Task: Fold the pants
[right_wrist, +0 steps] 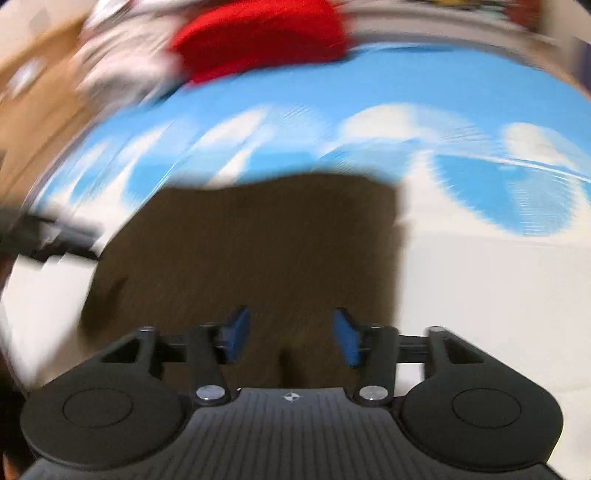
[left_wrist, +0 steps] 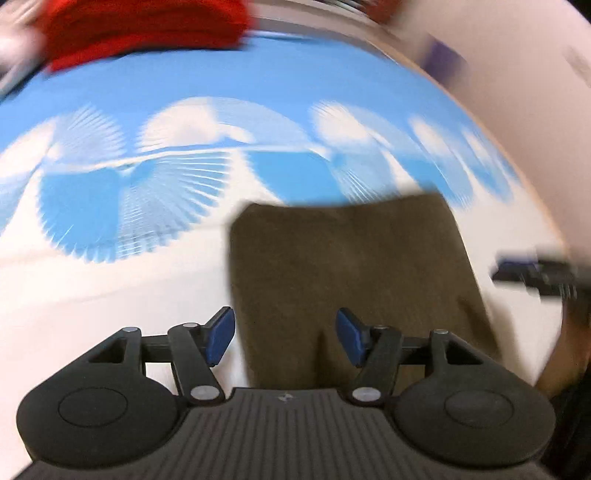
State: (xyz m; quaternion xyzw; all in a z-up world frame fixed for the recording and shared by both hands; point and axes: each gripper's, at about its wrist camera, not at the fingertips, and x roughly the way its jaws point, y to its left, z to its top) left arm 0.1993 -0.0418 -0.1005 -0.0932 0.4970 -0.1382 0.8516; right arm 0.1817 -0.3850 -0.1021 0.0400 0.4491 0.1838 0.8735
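Pants (left_wrist: 351, 273), folded brown, lay flat directly ahead of both spread, empty claws — left claw (left_wrist: 285, 336) over their left edge, right claw (right_wrist: 291, 338) over their right.

No text, label or number can be read.

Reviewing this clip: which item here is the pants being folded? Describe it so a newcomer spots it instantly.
Start at the bedsheet, white near the cameras with blue fan shapes farther back. The pants lie on its white part as a flat, roughly rectangular folded piece right in front of both grippers. They are dull brown; the only other clothing is a red pile at the far edge.
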